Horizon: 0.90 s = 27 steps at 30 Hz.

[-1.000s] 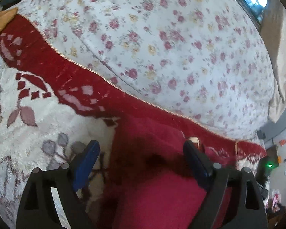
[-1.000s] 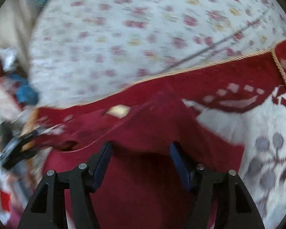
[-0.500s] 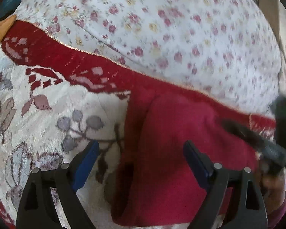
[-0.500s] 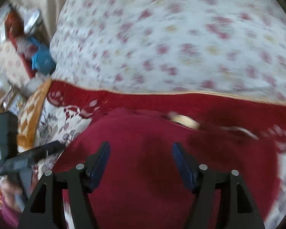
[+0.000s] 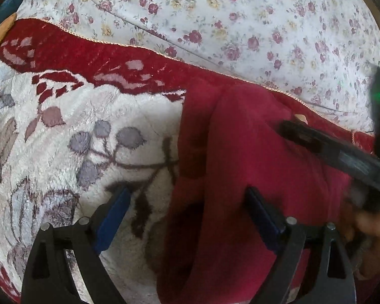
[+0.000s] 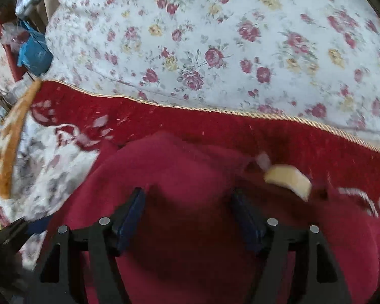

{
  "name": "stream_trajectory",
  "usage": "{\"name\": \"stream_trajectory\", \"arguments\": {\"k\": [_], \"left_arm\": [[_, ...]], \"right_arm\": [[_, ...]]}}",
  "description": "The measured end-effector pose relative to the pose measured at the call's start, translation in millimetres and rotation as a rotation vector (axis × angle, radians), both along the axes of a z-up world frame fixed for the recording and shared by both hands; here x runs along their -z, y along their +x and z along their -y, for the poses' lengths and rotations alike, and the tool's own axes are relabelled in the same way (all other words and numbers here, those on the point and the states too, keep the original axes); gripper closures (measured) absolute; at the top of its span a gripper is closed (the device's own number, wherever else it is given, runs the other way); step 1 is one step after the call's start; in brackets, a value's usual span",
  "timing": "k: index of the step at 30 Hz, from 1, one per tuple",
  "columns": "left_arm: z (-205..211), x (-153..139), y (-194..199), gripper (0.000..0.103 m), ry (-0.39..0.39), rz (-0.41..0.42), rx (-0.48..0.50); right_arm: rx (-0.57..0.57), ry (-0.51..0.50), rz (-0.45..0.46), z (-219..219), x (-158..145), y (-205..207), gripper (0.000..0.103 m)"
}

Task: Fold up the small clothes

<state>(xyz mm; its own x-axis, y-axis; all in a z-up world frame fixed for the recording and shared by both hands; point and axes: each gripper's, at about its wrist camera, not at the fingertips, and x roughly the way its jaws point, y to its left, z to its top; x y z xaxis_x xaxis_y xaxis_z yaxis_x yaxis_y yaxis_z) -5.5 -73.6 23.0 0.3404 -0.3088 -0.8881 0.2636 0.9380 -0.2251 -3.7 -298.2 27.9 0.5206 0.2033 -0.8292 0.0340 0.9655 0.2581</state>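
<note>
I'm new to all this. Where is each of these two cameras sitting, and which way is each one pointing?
Left wrist view: sits on the left tool, looking forward past its open blue fingers at the red garment lying on the patterned blanket; the right tool and the person's hand show at the right.
Right wrist view: sits on the right tool, looking over the garment toward the floral sheet; only its own open fingers show clearly.
Shared: garment, blanket, sheet.
</note>
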Motion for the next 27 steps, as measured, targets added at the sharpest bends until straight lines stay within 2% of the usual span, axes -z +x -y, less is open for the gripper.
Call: {"name": "stream_trajectory", "arguments": {"k": [7,10,12,15,18,22,26,27], "left_arm": [[5.0,-4.5,-5.4,0.012,0.032,0.042,0.001],[8.1,-4.6,-8.2,0.012,0.044,0.054,0.007],[9.2,-3.2,-9.6,0.011,0.047,0.055,0.007],[9.6,-0.9,-11.7,0.011,0.049,0.056,0.004],[2.5,-3.4,-15.5,0.011,0.021,0.031,-0.014],[-3.2,-9.7,-21.0,0.011,0.025,0.053,-0.011],[-7.9,-8.6,-21.7,0.011,0.014,0.028,-0.024],[-9.9,-8.8,-23.1,0.011,0.004,0.019,-0.032]], "right_arm": [[0.157,-0.087,0.034,52.8,-29.1,-115.2,0.025],[0.26,-0.116,0.025,83.4,-25.8,-160.3,0.024],[0.275,-0.091,0.019,98.2,-13.1,-183.5,0.024],[0.218,-0.167,0.03,89.1,-14.2,-200.3,0.025],[0.172,-0.254,0.033,74.4,-34.8,-209.9,0.025],[0.201,-0.192,0.067,81.6,-45.5,-226.1,0.025],[0.249,-0.157,-0.092,97.5,-5.0,-224.2,0.024],[0.259,-0.118,-0.088,99.4,-6.4,-225.9,0.024]]}}
